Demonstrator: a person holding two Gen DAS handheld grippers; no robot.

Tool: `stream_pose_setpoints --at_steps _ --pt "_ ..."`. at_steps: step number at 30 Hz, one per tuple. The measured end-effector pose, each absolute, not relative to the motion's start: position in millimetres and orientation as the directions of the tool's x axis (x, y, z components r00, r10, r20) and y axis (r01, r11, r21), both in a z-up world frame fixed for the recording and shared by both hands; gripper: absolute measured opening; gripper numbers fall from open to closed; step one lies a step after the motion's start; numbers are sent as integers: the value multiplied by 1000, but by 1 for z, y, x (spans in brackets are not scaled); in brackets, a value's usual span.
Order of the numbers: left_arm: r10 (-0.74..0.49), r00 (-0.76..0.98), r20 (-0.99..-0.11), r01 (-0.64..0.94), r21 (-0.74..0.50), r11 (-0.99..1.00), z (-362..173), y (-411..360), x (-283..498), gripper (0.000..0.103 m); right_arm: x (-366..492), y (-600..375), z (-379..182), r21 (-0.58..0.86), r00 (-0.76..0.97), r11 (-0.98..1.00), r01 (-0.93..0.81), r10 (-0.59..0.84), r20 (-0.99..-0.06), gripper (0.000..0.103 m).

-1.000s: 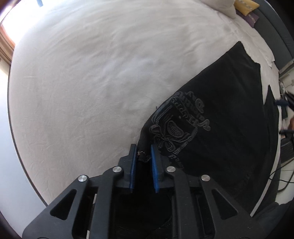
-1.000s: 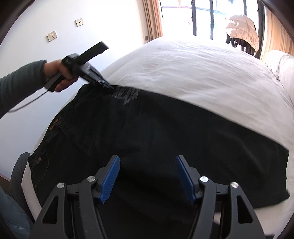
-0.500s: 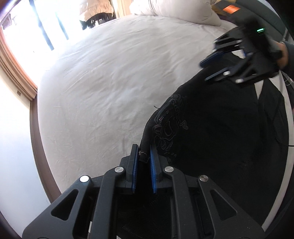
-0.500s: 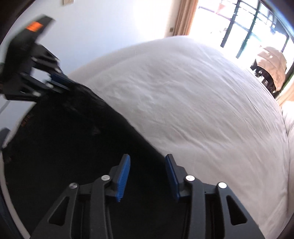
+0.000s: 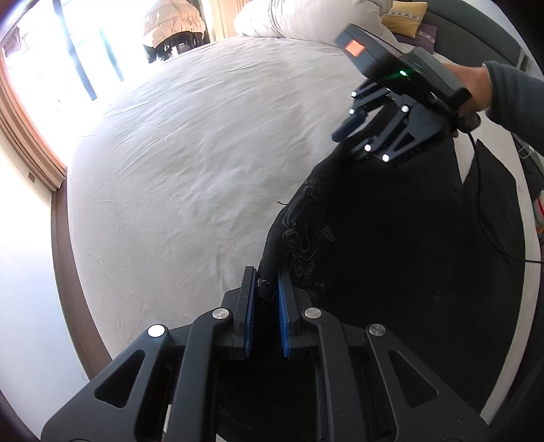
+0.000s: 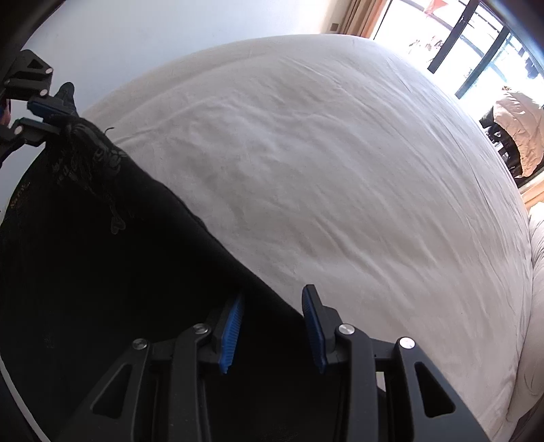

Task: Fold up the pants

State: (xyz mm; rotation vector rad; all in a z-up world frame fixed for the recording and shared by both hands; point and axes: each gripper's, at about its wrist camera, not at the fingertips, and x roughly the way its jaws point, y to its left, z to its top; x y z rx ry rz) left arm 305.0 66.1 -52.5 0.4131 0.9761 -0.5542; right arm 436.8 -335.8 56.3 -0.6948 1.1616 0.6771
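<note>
My left gripper (image 5: pixel 265 299) is clamped on the printed corner of the black pants (image 5: pixel 391 238). My right gripper (image 6: pixel 272 326) straddles the pants' far edge; its jaws have just been closing, and whether the pads press I can't tell. The pants lie along the near edge of the white bed (image 5: pixel 187 163), long axis edge-parallel between the grippers. Pillows (image 5: pixel 306 17) lie at the head end and a jacket (image 5: pixel 173 23) hangs by the window.

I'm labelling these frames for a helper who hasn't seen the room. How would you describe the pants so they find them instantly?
Start at the big bed with the white sheet. Along its near edge lie the black pants, the only dark cloth on it. A faint grey printed emblem near the edge that the left gripper pinches sets them apart.
</note>
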Motion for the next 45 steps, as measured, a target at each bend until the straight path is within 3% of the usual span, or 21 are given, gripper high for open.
stream_pose_setpoints --at_steps 7,8,9,12,20,29,45 --pt "-256 440 -861 610 78 789 -52 67 302 11 441 -322 60 -95 222 589 -803 147 -964 38" --pt "-257 439 -861 610 76 789 -52 67 302 11 441 -319 58 -92 213 581 -809 143 -967 34" --pt "-255 440 -861 609 77 789 -52 66 302 11 440 -316 57 -81 199 576 -813 146 -969 23" --pt "-252 441 -861 605 79 792 -53 67 302 11 434 -312 58 -69 193 571 -818 160 -968 12" --pt "-255 455 -853 589 73 805 -48 63 293 10 410 -321 81 -83 259 614 -785 204 -944 5" --pt "-269 477 -837 590 78 803 -28 54 247 10 360 -327 115 -79 364 718 -691 251 -897 4" --pt "-321 471 -822 639 67 767 1 38 121 10 242 -350 177 -108 339 659 -745 233 -911 4"
